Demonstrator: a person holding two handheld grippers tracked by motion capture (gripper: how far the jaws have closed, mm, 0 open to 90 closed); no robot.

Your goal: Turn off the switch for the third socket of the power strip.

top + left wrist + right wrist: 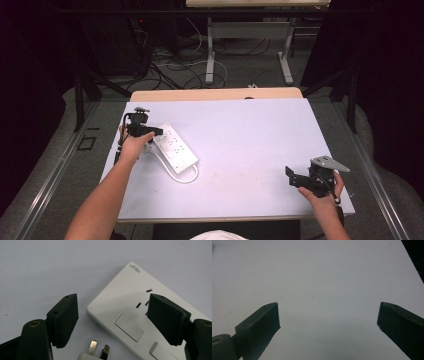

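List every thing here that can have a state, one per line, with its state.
power strip: flat on the table, sockets empty, nothing plugged in.
plug: unplugged, lying beside the power strip, prongs bare.
cable: loose, looped on the table by the power strip's near end.
left gripper: open over the power strip's corner, holding nothing.
right gripper: open, empty, over bare table.

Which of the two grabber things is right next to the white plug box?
The left gripper: its fingers hang open over the power strip, while the right gripper sits far off above bare table.
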